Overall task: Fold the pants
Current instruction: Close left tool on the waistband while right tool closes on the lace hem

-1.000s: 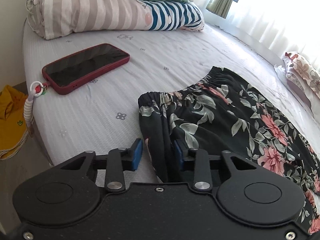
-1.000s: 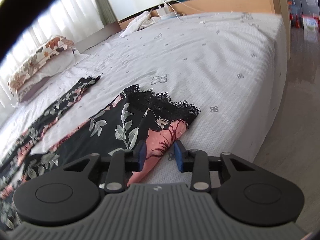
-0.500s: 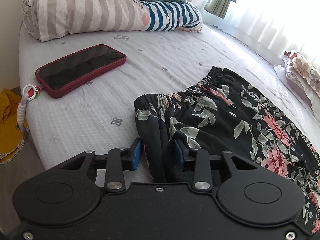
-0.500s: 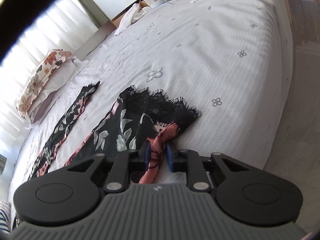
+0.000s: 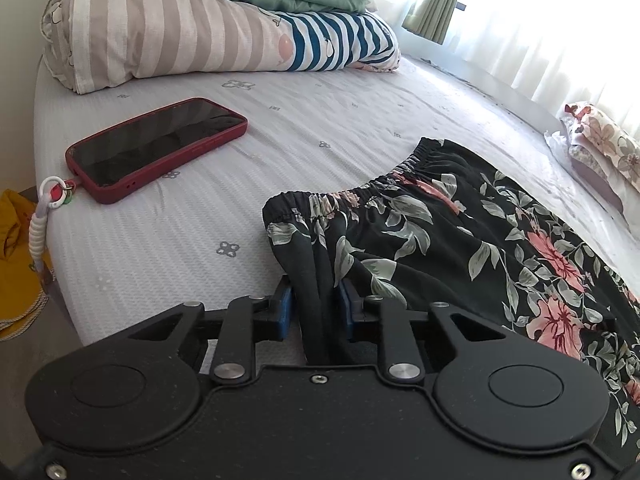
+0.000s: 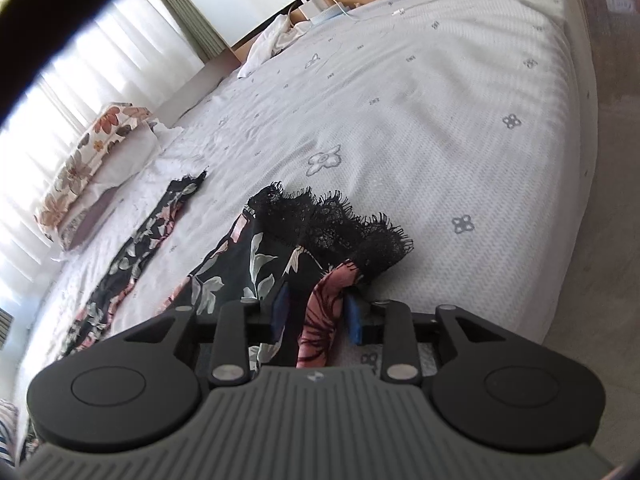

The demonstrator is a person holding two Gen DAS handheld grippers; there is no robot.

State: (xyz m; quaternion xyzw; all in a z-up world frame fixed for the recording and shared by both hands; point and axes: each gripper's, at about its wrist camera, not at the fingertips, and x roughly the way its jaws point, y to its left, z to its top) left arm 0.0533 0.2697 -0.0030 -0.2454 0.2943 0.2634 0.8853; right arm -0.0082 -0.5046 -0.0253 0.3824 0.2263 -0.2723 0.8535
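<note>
Black floral pants (image 5: 460,240) lie spread on the white bed. In the left wrist view my left gripper (image 5: 316,306) is shut on a bunched fold of the near waistband corner. The elastic waistband (image 5: 360,192) runs away to the right. In the right wrist view my right gripper (image 6: 316,312) is shut on the near leg's hem by its black lace trim (image 6: 340,228), the cloth lifted a little. The other leg (image 6: 148,232) lies flat to the left.
A red-cased phone (image 5: 160,148) with a strap lies left of the waistband near the bed edge. Striped bedding (image 5: 200,32) is piled behind it. A floral pillow (image 6: 88,160) lies by the curtains. The floor (image 6: 600,240) drops off at right.
My left gripper has closed on the waistband corner. My right gripper closed on the hem half a second ago and has lifted and tilted, bunching the lace end.
</note>
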